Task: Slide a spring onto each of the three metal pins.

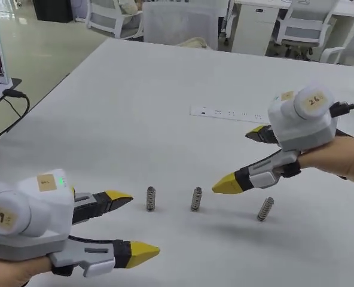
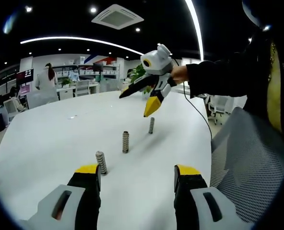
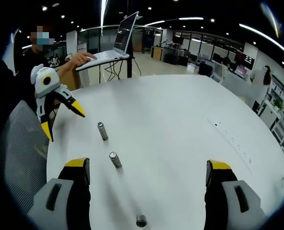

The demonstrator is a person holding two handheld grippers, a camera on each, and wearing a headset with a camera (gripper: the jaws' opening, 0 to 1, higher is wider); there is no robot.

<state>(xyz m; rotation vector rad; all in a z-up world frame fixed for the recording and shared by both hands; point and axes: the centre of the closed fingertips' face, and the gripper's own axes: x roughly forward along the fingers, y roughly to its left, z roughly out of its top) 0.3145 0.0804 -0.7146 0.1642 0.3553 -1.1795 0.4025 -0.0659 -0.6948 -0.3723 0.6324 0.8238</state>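
Three metal pins stand in a row on the white table, each with a grey spring around it: the left one (image 1: 150, 198), the middle one (image 1: 196, 199) and the right one (image 1: 265, 208), which leans. My left gripper (image 1: 130, 224) is open at the lower left, its yellow tips just left of the left pin. My right gripper (image 1: 241, 160) hangs open above and between the middle and right pins. In the left gripper view the pins recede, with the nearest pin (image 2: 101, 162) just ahead of the jaws and the right gripper (image 2: 139, 99) beyond. In the right gripper view the nearest pin (image 3: 141, 221) stands between the jaws.
A white power strip (image 1: 228, 113) lies on the table behind the pins. A laptop (image 3: 118, 43) stands on a side stand at the left, with a person's hand on it. Office chairs and desks stand beyond the table's far edge.
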